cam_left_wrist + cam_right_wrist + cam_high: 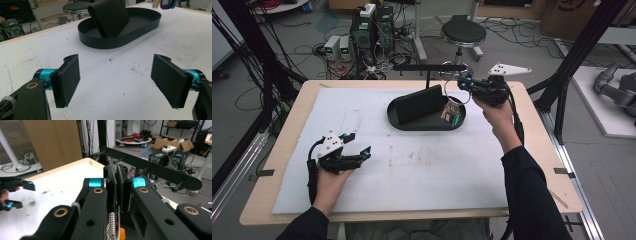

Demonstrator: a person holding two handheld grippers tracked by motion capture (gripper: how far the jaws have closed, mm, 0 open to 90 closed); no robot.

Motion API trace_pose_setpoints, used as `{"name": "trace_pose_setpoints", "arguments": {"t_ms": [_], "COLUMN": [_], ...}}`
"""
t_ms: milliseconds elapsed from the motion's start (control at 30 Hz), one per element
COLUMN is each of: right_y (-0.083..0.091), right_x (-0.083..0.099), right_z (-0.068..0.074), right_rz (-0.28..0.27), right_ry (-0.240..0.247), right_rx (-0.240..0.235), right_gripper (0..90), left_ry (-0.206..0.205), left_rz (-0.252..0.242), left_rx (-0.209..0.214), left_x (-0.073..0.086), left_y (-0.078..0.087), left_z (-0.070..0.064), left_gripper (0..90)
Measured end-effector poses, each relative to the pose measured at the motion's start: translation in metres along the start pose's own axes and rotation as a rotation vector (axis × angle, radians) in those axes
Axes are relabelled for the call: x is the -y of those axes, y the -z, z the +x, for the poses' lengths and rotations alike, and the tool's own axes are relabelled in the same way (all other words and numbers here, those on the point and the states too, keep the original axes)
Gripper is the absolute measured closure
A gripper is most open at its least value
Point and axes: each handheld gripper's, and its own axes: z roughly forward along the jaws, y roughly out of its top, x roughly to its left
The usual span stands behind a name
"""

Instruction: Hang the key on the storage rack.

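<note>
Our right gripper [464, 84] sits at the upper right of the high view, jaws pressed together on what looks like a key ring with a beaded chain [112, 225]; the thing itself is too small there for us to be sure. From that ring a bunch of coloured tags [452, 114] hangs down over the right end of the black oval tray [427, 125]. We hold it high, just in front of the black rack [429, 67] with its pegs at the far table edge, likely so that the ring can be slipped onto a peg.

In the right gripper view the rack [155, 170] runs across the upper right, close beyond the closed jaws.

Our left gripper [360, 145] rests low at the lower left of the high view, jaws spread wide with nothing between them, well apart from the tray. We judge it is parked there to keep out of the way. A black wallet [110, 17] stands tilted inside the tray [140, 31].
</note>
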Motion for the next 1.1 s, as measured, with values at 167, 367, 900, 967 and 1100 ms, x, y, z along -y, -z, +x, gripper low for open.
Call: {"name": "trace_pose_setpoints", "arguments": {"t_ms": [167,367,900,967,1100], "right_y": [-0.01,-0.017,-0.033,-0.033,-0.034], "right_x": [0.003,0.003,0.012,0.014,0.017], "right_z": [-0.008,-0.018,-0.046,-0.05,-0.057], "right_rz": [0.0,0.011,-0.004,-0.009,-0.013], "right_ry": [-0.013,-0.039,-0.11,-0.129,-0.154], "right_rx": [0.026,0.055,0.131,0.136,0.148], "right_gripper": [87.8,87.8,87.8,87.8,87.7], "left_ry": [-0.001,0.003,0.022,0.029,0.031], "left_rz": [0.001,-0.004,-0.012,-0.013,-0.014], "left_rx": [0.002,0.005,-0.026,-0.031,-0.037], "left_x": [0.0,0.0,0.005,0.006,0.006], "left_y": [0.0,0.0,0.012,0.014,0.015], "left_z": [0.0,0.001,0.008,0.008,0.008], "left_gripper": [23.4,23.4,23.4,23.4,23.3]}}
